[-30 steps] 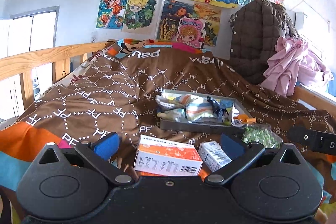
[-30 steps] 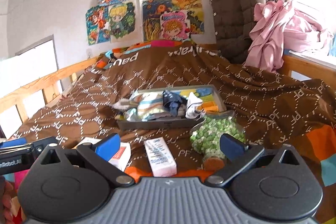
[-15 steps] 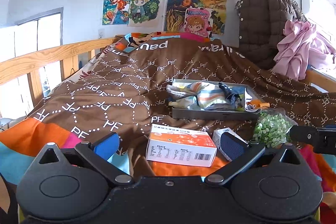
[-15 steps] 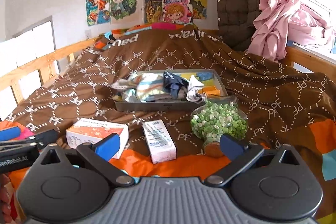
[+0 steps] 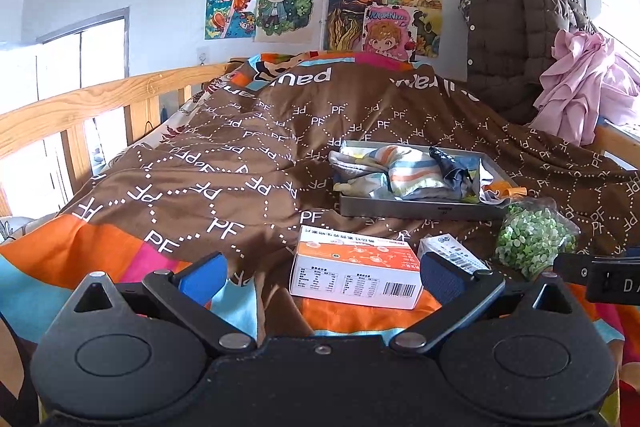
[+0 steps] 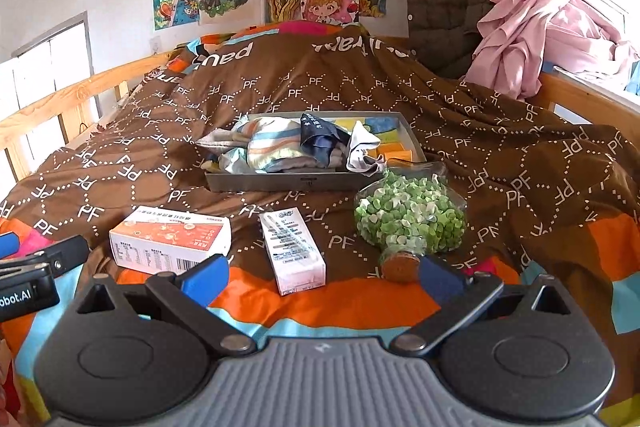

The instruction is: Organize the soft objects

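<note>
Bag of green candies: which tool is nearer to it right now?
Right. The right tool sits just before the bag of green candies; the left tool faces the orange box, leftward.

Left gripper [image 5: 320,277]: black body, 2 blue pads, silver pivot screws; right gripper [image 6: 322,277] has a ribbed grey body.

Brown blanket [image 6: 460,115] bears repeated "PF"; left gripper [image 6: 24,291] beside it reads, probably, "obot.AI".

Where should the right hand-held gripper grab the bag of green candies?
Probably the bag of green candies is best pinched at its gathered neck near the brown cap, which points toward the open right hand-held gripper. Come straight from the front, since the bulging body looks too wide.
</note>
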The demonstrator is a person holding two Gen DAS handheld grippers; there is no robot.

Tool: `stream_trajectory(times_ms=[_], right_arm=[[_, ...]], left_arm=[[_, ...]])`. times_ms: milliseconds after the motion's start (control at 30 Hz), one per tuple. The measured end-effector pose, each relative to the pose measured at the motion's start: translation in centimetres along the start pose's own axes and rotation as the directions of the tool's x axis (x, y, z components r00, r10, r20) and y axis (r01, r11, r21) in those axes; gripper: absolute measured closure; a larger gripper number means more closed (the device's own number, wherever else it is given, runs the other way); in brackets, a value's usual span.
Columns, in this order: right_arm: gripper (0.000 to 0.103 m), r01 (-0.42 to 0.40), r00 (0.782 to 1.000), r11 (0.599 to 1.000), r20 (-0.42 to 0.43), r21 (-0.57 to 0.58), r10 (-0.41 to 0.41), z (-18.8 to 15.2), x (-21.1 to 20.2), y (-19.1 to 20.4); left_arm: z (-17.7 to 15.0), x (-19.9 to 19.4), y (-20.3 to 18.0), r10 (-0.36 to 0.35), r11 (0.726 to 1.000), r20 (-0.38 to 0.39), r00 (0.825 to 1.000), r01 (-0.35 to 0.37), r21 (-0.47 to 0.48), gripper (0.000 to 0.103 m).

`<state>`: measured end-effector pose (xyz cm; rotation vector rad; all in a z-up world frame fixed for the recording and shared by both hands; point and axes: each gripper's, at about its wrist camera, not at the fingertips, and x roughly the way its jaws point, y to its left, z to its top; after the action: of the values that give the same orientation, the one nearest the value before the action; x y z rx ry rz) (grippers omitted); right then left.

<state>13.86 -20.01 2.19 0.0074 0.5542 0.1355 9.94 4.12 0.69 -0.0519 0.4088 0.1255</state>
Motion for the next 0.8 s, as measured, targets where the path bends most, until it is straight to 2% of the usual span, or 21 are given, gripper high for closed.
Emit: stream_trajectory(times_ms=[800], right_arm=[[0.0,-0.004,0.998,1.0,-0.057,-0.015,0.003,-0.17,0.96,0.11]], left_arm=[[0.02,0.06,-0.04,0.003,1.0,-0.003,1.0,-0.003,0.0,0.001]])
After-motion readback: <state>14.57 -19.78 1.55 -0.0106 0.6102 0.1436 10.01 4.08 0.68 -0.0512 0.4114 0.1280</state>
